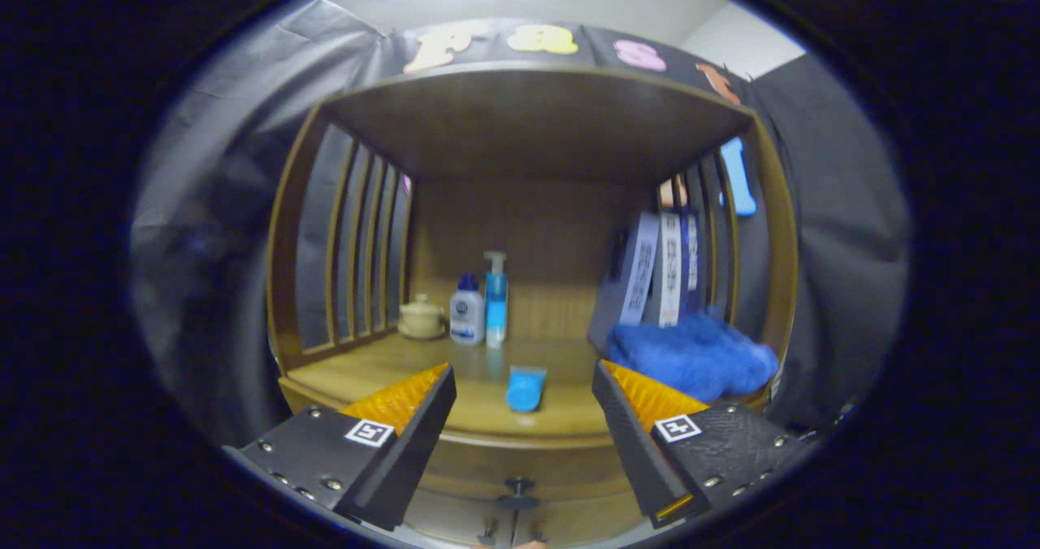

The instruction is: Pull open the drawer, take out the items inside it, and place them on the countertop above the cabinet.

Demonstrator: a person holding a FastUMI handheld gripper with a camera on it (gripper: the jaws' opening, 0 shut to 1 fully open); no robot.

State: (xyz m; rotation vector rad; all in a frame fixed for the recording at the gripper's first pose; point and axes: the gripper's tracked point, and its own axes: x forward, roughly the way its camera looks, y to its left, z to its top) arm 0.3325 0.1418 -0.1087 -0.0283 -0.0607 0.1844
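My gripper (524, 391) is open, its two fingers spread wide with nothing between them. Just beyond the fingers lies the wooden countertop (390, 366) of the cabinet, under a shelf canopy. A small blue item (526, 387) lies on the countertop near its front edge, in line with the gap between the fingers. Below the counter's edge, the drawer front (561, 484) shows with a dark round knob (518, 492) at its middle. I cannot tell whether the drawer is pulled out; its inside is hidden.
At the back of the countertop stand a cream lidded pot (421, 317), a white bottle with a blue cap (466, 309) and a blue pump bottle (496, 297). Upright books (662, 269) lean at the right, with a blue cloth (695, 358) heaped before them. Slatted wooden sides flank the counter.
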